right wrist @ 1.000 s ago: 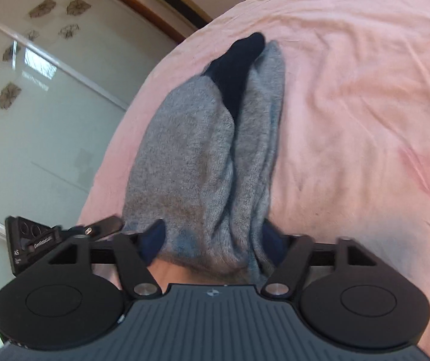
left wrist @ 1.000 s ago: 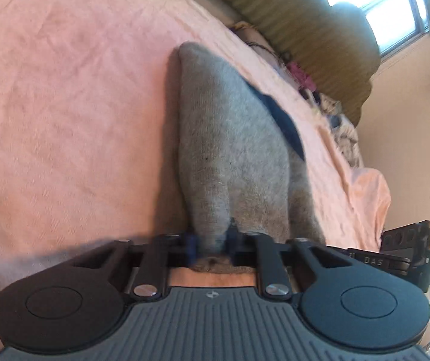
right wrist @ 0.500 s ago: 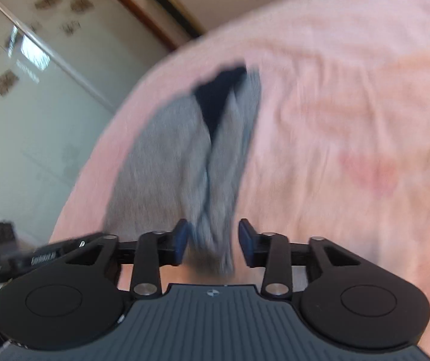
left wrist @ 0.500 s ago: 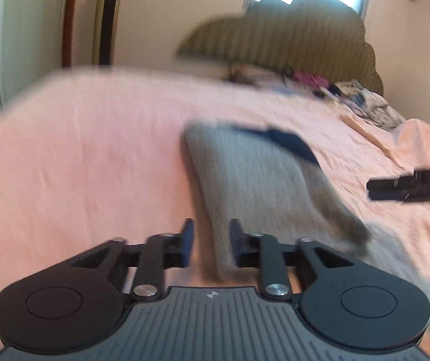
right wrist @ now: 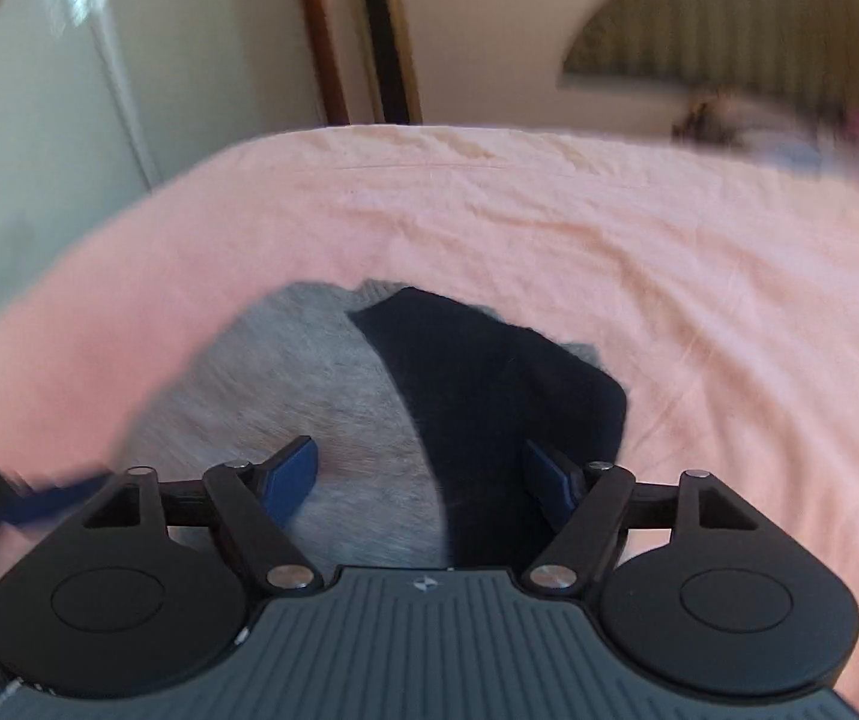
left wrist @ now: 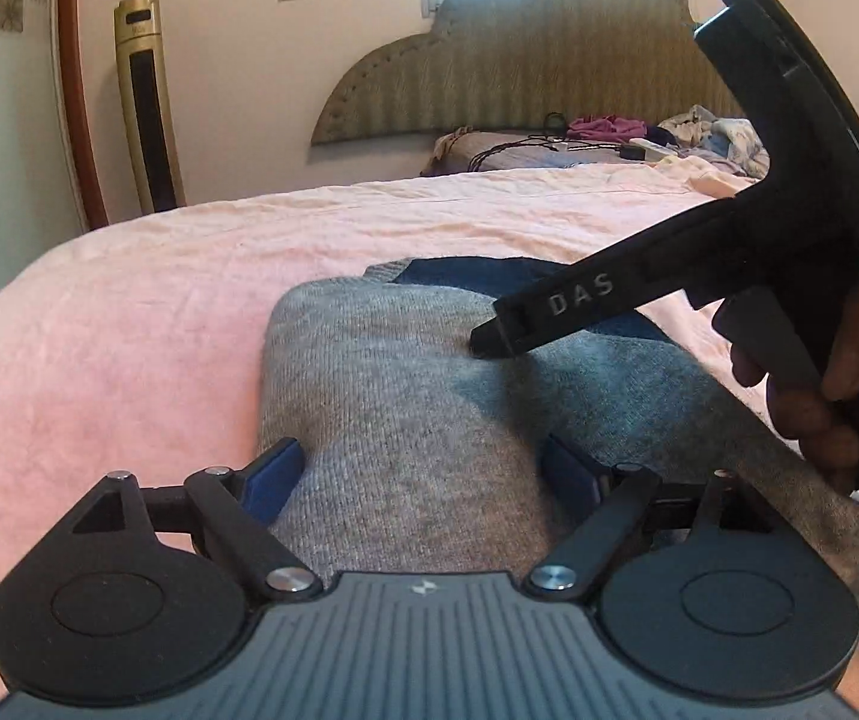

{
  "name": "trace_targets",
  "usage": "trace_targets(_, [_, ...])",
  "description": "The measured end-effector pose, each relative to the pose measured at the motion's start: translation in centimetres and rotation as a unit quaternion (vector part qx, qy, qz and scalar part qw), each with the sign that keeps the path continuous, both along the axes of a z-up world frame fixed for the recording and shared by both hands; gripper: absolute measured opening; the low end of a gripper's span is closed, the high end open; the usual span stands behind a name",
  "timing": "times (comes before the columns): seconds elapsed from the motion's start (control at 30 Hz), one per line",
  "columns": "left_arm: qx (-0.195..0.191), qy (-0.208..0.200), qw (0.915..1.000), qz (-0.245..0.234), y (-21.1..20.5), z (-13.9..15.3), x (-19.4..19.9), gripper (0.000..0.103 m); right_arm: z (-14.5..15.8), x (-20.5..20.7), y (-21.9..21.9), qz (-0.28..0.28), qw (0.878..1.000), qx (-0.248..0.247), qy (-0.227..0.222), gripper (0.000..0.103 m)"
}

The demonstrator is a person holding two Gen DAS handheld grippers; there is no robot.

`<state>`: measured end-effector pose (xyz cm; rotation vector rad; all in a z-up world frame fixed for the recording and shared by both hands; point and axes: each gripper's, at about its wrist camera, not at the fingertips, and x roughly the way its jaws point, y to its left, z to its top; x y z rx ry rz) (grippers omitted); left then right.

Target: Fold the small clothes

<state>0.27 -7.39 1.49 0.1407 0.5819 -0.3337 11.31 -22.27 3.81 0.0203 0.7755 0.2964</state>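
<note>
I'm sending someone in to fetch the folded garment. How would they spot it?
Find the pink bed cover. The garment lies flat on it below the headboard. It is grey knit with a navy part, unlike the colourful clothes pile by the headboard.

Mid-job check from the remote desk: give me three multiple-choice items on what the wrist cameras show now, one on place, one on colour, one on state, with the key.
1. Where does the grey garment lie?
A. on the pink bedcover
B. on the floor
C. over the headboard

2. What colour is the patch at the garment's far end?
A. red
B. dark navy
C. yellow

3. How does the left gripper stand?
A. shut on the cloth
B. open, pads clear of the cloth
C. out of view

Key:
1 A: the left wrist view shows the garment flat on the pink cover, short of the headboard.
2 B: the right wrist view shows a dark navy panel beside the grey knit.
3 B: its jaws have just been opening; the blue pads stand wide with the cloth lying loose between them. The right gripper is open too.
</note>
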Motion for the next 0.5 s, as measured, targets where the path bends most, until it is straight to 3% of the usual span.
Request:
trace_targets(0.13, [-0.014, 0.009, 0.9999, 0.003, 0.2, 0.0, 0.5, 0.090, 0.5, 1.0, -0.6, -0.015, 0.999, -0.012, 0.032, 0.085])
trace_targets(0.23, [-0.025, 0.017, 0.9995, 0.004, 0.3, -0.1, 0.8, 0.093, 1.7, 0.3, -1.5, -0.047, 0.998, 0.016, 0.029, 0.080])
trace_targets(0.33, [-0.033, 0.024, 0.9991, 0.005, 0.4, -0.2, 0.8, 0.094, -0.4, 0.6, -1.4, -0.032, 0.998, 0.005, 0.060, 0.084])
trace_targets(0.37, [-0.035, 0.025, 0.9991, 0.005, 0.4, -0.2, 0.9, 0.094, -1.0, 0.6, -2.3, -0.033, 0.997, 0.033, 0.053, 0.091])
trace_targets(0.47, [-0.036, 0.024, 0.9990, 0.005, 0.5, -0.2, 1.0, 0.094, -0.3, 1.3, -2.5, -0.033, 0.996, 0.026, 0.076, 0.090])
trace_targets(0.5, [-0.038, 0.025, 0.9989, 0.006, 0.6, -0.3, 0.8, 0.094, 0.4, 1.3, -2.2, -0.035, 0.997, 0.015, 0.074, 0.083])
